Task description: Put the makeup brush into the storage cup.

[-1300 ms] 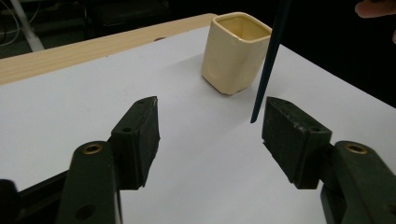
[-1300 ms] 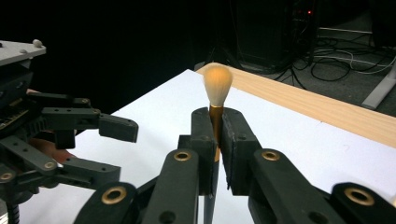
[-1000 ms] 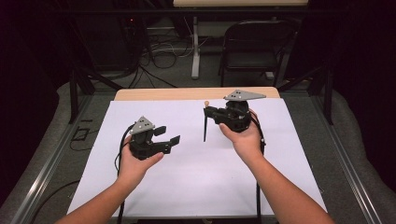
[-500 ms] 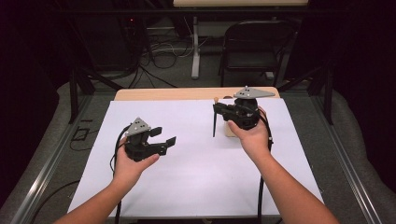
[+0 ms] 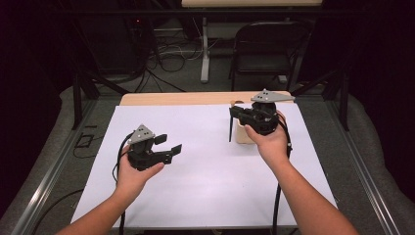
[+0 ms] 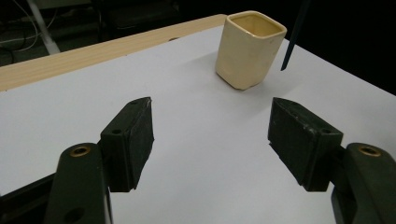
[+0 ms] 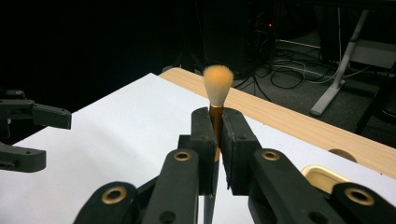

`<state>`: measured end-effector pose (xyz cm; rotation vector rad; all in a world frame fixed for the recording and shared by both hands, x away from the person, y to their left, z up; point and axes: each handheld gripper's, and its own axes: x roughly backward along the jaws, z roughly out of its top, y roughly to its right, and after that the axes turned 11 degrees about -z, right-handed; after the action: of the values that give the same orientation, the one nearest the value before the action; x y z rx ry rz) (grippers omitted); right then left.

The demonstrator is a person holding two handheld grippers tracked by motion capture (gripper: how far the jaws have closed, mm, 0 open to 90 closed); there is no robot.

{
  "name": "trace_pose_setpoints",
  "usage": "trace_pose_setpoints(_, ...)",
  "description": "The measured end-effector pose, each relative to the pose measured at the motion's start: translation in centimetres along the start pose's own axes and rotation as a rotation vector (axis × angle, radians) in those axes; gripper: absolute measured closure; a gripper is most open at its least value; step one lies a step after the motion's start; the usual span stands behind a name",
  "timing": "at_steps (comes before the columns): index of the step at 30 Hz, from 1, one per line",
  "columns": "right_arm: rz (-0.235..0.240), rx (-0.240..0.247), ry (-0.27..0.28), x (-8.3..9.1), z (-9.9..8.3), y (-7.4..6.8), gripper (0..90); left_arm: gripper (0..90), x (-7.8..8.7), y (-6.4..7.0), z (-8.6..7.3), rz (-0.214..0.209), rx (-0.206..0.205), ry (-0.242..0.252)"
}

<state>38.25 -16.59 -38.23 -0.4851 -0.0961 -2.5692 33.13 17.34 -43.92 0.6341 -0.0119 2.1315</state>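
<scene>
While right gripper [image 7: 215,140] pinches brush [image 7: 217,86] | left gripper [image 6: 212,135] spread | cup [image 6: 249,49] ahead

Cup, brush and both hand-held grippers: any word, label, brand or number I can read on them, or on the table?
None can be read.
Cream cup: plain walls, no print.
Brush: bare bristles and gold ferrule, no mark.
Right hand-held gripper and left hand-held gripper: plain black jaws.
White table cover: blank.

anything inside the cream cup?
The cream cup looks empty as far as its upper inner walls show; its rim hides the bottom. The brush is clamped in the right gripper, outside it.
</scene>
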Motion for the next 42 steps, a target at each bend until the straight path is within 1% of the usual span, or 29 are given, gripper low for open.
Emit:
trace_pose_setpoints(4, -0.003, 0.01, 0.003, 0.1, 0.2, 0.0, 83.8, 31.6, 0.2, -0.1, 0.0, 0.004, 0.003, 0.007)
trace_pose_setpoints(15, -0.024, 0.007, 0.011, 0.4, 0.5, 0.6, 83.8, 31.6, 0.4, -0.2, -0.1, 0.006, 0.004, 0.006)
trace_pose_setpoints(31, -0.067, -0.019, 0.019, 0.7, 0.5, 2.1, 83.8, 31.6, 0.7, -0.3, -0.1, 0.013, 0.002, -0.002)
trace_pose_setpoints(42, -0.092, -0.037, 0.027, 0.9, 0.4, 3.0, 83.8, 31.6, 0.8, -0.4, -0.2, 0.015, 0.007, -0.002)
